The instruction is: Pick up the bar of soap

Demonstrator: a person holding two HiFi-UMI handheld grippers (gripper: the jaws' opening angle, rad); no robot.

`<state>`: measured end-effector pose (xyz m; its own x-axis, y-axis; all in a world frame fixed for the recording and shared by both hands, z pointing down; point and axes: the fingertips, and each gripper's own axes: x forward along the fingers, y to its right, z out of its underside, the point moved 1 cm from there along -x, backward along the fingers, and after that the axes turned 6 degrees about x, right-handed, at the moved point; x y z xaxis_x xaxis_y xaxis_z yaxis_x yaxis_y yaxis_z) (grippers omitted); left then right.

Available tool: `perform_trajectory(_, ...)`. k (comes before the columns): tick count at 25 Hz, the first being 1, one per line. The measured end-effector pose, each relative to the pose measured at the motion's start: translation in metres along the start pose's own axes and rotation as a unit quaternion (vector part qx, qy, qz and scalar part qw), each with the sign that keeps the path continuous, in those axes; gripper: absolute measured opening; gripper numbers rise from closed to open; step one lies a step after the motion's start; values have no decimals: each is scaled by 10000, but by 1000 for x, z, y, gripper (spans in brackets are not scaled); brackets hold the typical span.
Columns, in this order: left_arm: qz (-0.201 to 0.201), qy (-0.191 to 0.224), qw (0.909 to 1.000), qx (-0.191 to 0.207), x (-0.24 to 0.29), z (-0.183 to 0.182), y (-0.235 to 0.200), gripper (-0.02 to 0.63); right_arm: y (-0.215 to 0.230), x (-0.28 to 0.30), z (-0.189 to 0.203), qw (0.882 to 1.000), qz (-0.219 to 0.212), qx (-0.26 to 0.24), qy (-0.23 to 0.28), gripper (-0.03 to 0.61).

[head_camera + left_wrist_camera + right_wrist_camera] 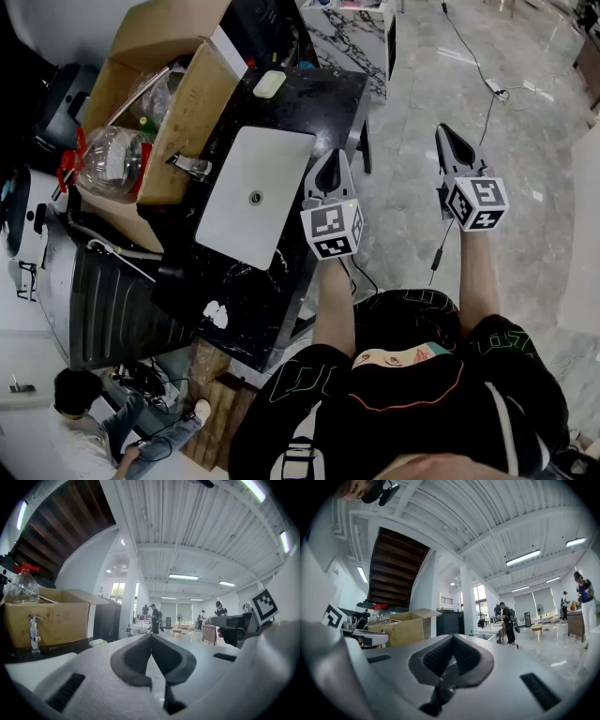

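Note:
The bar of soap [269,83] is a pale rounded block lying at the far end of the black countertop [319,103], beyond the white sink basin [253,187]. In the left gripper view the soap [98,642] shows small on the counter, left of the jaws. My left gripper [330,164] hovers over the counter's right edge beside the basin, well short of the soap, shut and empty [151,639]. My right gripper [450,136] hangs over the marble floor to the right, away from the counter, shut with nothing in it [453,641].
A chrome faucet [190,166] stands at the basin's left. An open cardboard box [187,103] behind it holds a clear plastic bottle with a red cap [108,159]. A black bin [103,300] sits at the lower left. People stand in the hall [154,618].

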<state>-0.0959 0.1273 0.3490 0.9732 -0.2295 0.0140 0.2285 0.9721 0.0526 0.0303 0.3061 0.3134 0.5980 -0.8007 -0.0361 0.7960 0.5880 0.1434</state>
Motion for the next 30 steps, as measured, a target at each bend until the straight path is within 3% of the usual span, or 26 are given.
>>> perform_trajectory(9,-27,-32,9999,-132,4,3,-14,8,-13,11,5,9998,-208,-6,-43,5)
perform_trajectory(20,6,-66,9997,-231,26,10,-16,8,15,22,1,9995,-30,322,-2,5)
perform_trajectory(30,-425,-45,9989,-167,86,15,-54,8,39,109,5,9978,-405,524,-8,5)
